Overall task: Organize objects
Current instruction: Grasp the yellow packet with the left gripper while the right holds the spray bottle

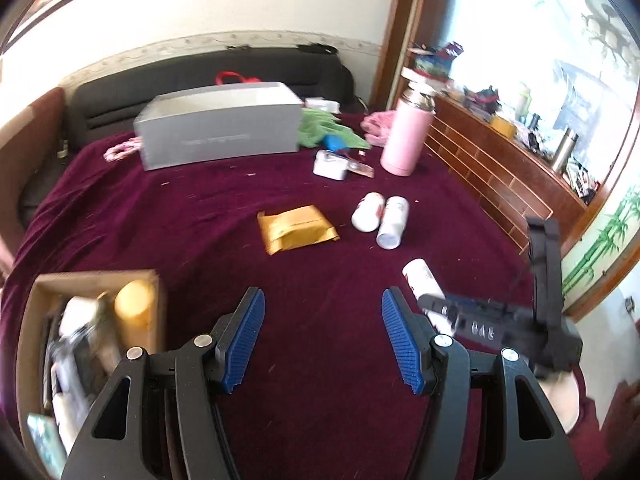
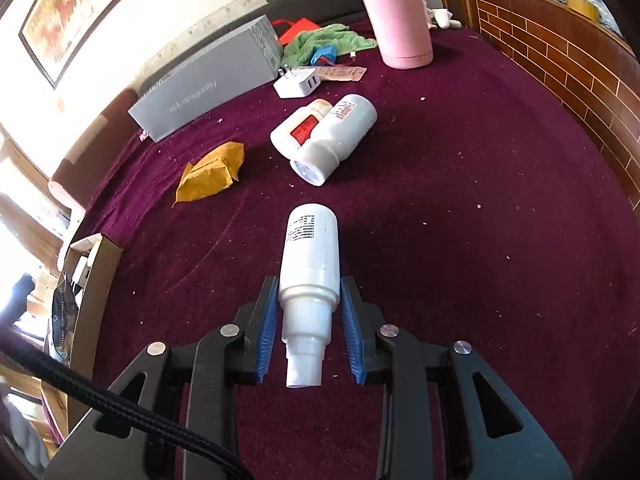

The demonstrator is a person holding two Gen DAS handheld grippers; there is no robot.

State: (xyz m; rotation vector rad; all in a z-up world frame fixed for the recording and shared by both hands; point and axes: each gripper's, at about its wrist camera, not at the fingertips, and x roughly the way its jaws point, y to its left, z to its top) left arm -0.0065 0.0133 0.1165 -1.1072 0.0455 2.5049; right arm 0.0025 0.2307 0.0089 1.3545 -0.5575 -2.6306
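white bottle | clamped at the shoulder by right gripper, for lifting | cardboard box well left | left gripper half-open, empty

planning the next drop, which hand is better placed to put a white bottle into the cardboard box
Right. The right gripper is shut on a white bottle, while the left gripper is open and empty. The cardboard box lies to the right gripper's left, so it must cross over.
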